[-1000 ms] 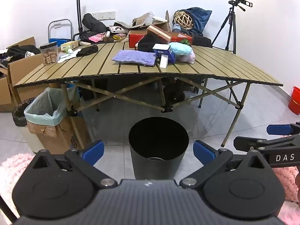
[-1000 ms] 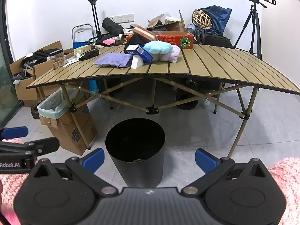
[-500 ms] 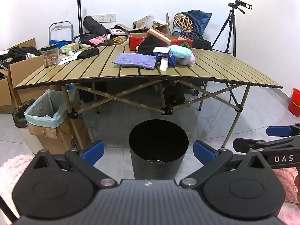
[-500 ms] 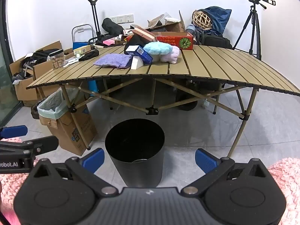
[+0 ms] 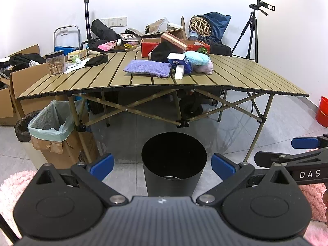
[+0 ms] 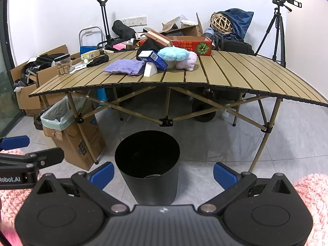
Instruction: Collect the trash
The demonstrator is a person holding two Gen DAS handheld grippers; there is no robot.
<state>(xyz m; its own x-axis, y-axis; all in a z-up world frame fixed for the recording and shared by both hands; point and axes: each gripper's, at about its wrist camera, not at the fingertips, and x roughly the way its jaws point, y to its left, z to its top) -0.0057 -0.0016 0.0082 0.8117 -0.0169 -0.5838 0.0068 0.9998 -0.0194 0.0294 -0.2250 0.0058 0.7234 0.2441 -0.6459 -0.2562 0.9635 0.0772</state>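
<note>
Both tongs are wide open and hold nothing: the left tongs [image 5: 162, 165] and the right tongs [image 6: 163, 173] hang low, each with its blue pads on either side of the black bin [image 5: 173, 164] that stands on the floor in the lower middle of the frame, in front of the table [image 5: 235, 78]. What counts as trash is my guess: a small white box [image 5: 179, 71] and a blue carton [image 5: 180, 61] lie in the upper middle of the frame, touching each other, just beside a purple cloth [image 5: 147, 67] and a soft plush toy [image 5: 199, 63]. The boxes look light and stiff, probably cardboard that dents under a hard squeeze, so I would take the white box across its narrow flat sides.
</note>
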